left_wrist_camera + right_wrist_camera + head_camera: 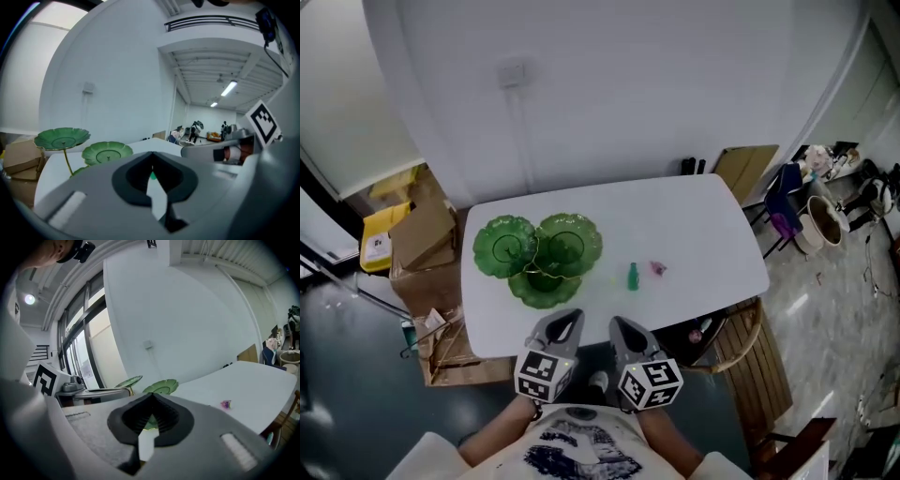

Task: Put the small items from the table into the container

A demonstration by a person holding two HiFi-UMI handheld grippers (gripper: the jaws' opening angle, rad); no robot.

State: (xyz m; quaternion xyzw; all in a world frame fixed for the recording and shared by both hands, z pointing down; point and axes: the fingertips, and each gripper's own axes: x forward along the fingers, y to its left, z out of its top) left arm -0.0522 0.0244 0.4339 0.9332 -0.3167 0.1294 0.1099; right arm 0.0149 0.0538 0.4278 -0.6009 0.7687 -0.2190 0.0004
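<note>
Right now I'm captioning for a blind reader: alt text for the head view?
A white table from above holds a green leaf-dish stand, a small green item and a pink item; at its near edge the left gripper and right gripper, shut, sit side by side.

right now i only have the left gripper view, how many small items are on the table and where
Observer: Two. A small green item and a small pink item lie on the white table, to the right of the green dish stand in the head view.
Operator: is the right gripper carrying anything
Observer: No. The right gripper has its jaws together with nothing between them.
Operator: i make out two dishes on that stand, is that all
Observer: There are three. The lowest dish sits at the stand's near side, towards the person.
</note>
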